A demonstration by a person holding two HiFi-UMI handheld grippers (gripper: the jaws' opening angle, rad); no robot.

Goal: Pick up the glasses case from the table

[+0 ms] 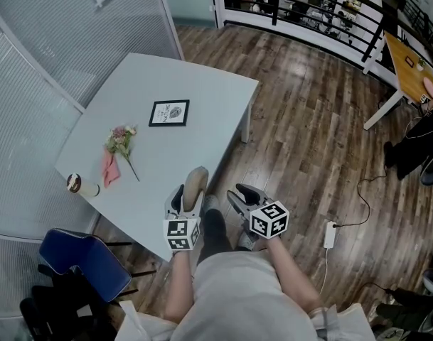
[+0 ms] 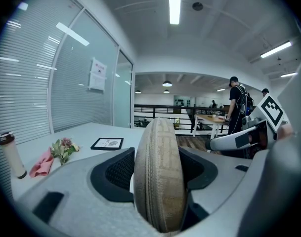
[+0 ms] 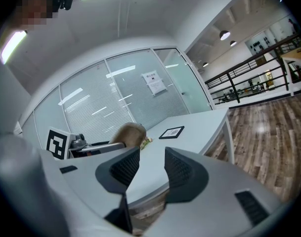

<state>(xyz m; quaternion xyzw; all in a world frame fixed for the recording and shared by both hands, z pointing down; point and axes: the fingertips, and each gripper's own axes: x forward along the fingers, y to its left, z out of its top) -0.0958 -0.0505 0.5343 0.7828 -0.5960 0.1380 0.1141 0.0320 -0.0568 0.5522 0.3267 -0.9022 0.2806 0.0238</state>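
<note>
The beige zip-up glasses case (image 1: 195, 185) stands on its edge between the jaws of my left gripper (image 1: 190, 203), over the near edge of the pale grey table (image 1: 202, 91). In the left gripper view the case (image 2: 157, 181) fills the gap and both pads press on its sides, so the left gripper (image 2: 157, 157) is shut on it. My right gripper (image 1: 235, 192) hovers just right of the table's edge above the wooden floor, open with nothing between its pads (image 3: 148, 164). From the right gripper view the case (image 3: 126, 134) shows to the left.
On the table lie a black-framed card (image 1: 169, 113), a small flower bunch (image 1: 121, 141) on a pink cloth (image 1: 109, 168) and a small bottle (image 1: 81, 185). A blue chair (image 1: 84, 258) stands at the lower left. A power strip (image 1: 330, 234) lies on the floor to the right.
</note>
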